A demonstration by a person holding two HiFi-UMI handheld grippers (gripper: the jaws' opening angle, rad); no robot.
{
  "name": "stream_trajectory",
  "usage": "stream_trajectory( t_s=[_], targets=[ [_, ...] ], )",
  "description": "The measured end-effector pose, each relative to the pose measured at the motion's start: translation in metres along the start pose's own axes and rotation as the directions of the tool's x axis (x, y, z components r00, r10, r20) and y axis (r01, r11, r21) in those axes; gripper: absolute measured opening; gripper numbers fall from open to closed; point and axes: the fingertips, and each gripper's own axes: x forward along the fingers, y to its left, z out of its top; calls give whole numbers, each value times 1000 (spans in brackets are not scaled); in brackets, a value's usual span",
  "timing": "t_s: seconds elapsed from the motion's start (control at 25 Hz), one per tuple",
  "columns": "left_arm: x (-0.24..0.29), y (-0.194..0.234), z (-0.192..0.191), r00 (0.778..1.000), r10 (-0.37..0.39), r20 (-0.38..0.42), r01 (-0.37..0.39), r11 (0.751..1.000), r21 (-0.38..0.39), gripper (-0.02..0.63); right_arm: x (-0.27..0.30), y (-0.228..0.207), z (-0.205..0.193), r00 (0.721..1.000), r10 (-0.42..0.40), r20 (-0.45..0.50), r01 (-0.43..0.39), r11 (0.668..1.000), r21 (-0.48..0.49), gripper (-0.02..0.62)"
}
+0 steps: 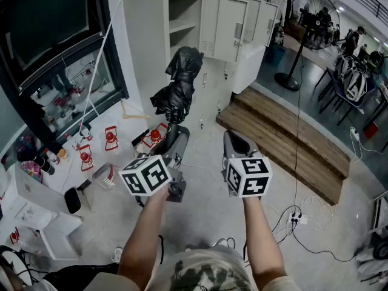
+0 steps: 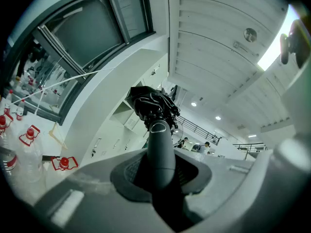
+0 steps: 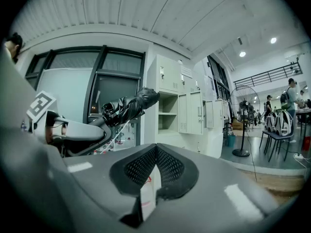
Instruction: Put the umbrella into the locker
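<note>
Left gripper (image 1: 175,143) clamped on umbrella (image 1: 179,83) handle. Long axis runs straight out ahead of its fingers, folded canopy leading, toward open locker (image 1: 183,18) well beyond the tip. Right gripper (image 1: 237,145) alongside, jaws pressed together, empty.

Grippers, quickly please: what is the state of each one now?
Left gripper: closed on the black umbrella, at its handle.
Right gripper: closed, holding nothing.
</note>
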Motion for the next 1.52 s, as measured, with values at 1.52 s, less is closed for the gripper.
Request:
stream_trajectory(
  t_s=[1.52],
  targets=[
    [218,-21,-4,973,206,99,-207,978,-5,100,122,-206,19,977,211,7,-211,977,21,-2]
  ],
)
